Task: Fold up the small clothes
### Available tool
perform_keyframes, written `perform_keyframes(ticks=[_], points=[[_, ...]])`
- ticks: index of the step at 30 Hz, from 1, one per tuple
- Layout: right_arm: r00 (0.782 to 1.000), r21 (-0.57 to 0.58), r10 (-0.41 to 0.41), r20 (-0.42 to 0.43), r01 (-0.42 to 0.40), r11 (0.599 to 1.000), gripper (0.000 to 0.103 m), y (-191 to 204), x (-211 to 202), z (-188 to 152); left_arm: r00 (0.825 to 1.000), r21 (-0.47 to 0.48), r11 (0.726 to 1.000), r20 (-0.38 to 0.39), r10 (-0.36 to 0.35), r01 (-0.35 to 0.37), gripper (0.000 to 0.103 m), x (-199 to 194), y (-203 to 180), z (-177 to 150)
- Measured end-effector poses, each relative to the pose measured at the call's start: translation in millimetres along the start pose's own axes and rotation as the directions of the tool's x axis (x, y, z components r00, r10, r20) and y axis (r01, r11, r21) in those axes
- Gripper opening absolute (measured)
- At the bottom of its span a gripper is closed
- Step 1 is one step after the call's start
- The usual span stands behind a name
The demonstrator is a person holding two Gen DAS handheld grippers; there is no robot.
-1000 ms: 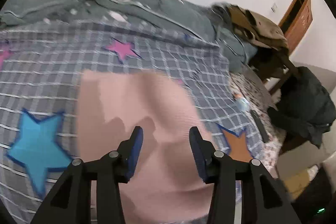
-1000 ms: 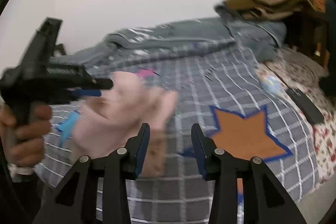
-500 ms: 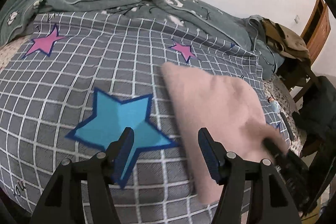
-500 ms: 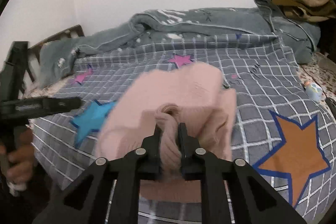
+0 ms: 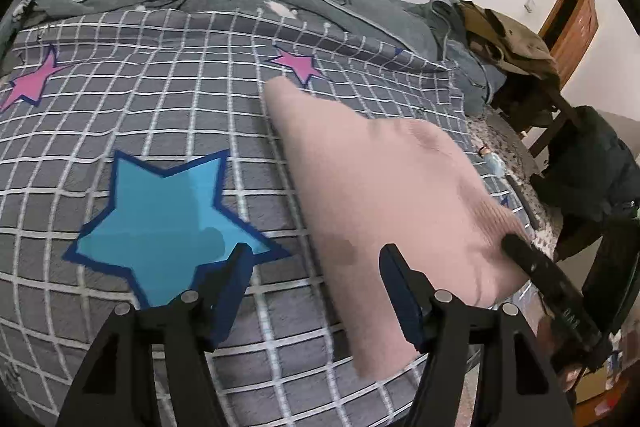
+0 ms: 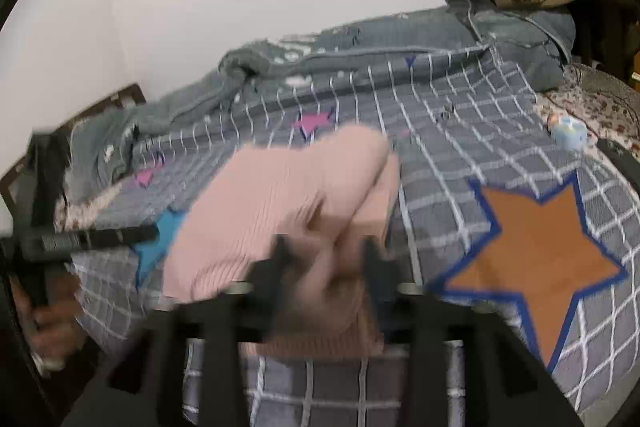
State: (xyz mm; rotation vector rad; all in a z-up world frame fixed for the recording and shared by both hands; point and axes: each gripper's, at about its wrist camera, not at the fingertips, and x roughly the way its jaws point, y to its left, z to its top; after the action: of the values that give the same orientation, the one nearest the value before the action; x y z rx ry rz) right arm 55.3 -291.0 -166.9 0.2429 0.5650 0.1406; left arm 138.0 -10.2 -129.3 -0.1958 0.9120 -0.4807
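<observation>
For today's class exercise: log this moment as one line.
left gripper: open, empty | right gripper: just opened, sweater between | bed

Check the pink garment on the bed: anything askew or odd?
Yes. The pink garment isn't flat: its near end is bunched into a lump between the fingers of the right tool, whose jaws have just been opening. In the left view it lies slanted across the grid blanket.
</observation>
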Motion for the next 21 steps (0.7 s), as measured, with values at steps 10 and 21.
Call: perform_keyframes(ticks=[10,21], points=[[0.993,0.096,-0.026,-0.111,0.036,0.995,0.055,-27,60,8,0.997,-0.036,0.999,-0.064,-0.044,0.041,0.066,34,-8,7],[0.971,0.222,0.176,-0.16,-0.139,0.965,0.056,-52,75,-5,0.991,-0.091,0.991,-0.086,-0.103,0.095,0.058,63,-13,6]])
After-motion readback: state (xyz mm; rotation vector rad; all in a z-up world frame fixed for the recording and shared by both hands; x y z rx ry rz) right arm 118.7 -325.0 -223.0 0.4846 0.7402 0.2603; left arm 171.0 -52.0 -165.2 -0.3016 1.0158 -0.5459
